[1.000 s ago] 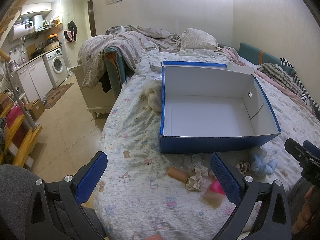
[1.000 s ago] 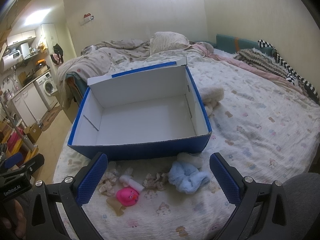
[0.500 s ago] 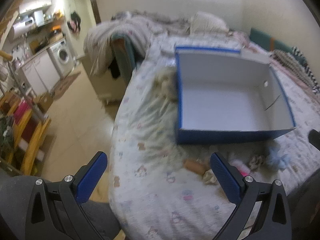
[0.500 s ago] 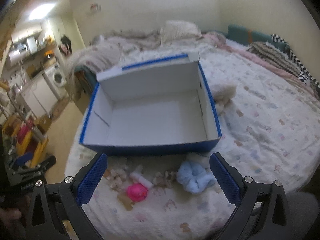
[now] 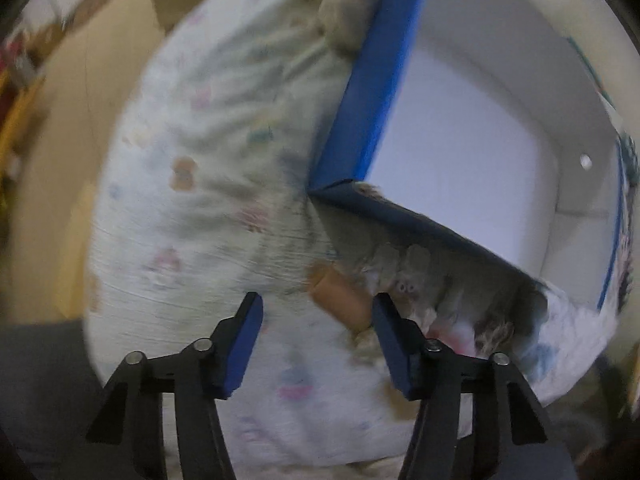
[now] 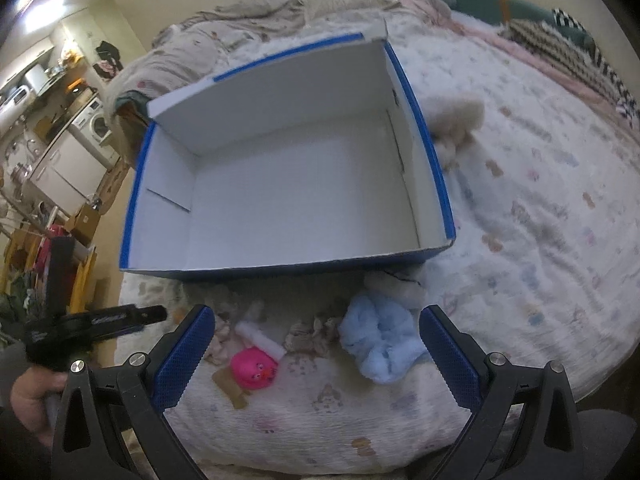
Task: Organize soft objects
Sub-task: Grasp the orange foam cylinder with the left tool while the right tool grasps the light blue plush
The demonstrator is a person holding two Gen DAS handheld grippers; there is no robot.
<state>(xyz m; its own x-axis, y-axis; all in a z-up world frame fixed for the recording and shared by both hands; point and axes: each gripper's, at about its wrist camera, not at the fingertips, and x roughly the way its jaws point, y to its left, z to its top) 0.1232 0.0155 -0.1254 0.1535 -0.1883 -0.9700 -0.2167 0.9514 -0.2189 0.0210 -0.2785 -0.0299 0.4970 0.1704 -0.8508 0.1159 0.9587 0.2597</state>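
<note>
The left wrist view is blurred. In it my left gripper (image 5: 320, 320) points steeply down at the bed, its jaws closing. A tan roll (image 5: 340, 300) lies just beyond the tips, close to the right finger (image 5: 394, 348); no pad presses on it. My right gripper (image 6: 318, 344) hangs wide open over the pile of a pink toy (image 6: 254, 370), a white tube (image 6: 260, 336), a beige scrunchie (image 6: 310, 334) and a fluffy blue scrunchie (image 6: 380, 340). Behind them the blue box (image 6: 288, 268) stands with its white inside bare.
A cream plush (image 6: 456, 120) lies right of the box and a small white plush (image 6: 394, 282) against its front wall. A hand (image 6: 28, 396) holds the left tool at the bed's left edge. Floor, washing machine (image 6: 98, 124) and clutter lie left; rumpled bedding behind.
The left gripper dropped toward the bed, tipped downward and rolled, and its jaws narrowed. The right gripper moved in closer above the pile and tilted down; its jaws stayed wide.
</note>
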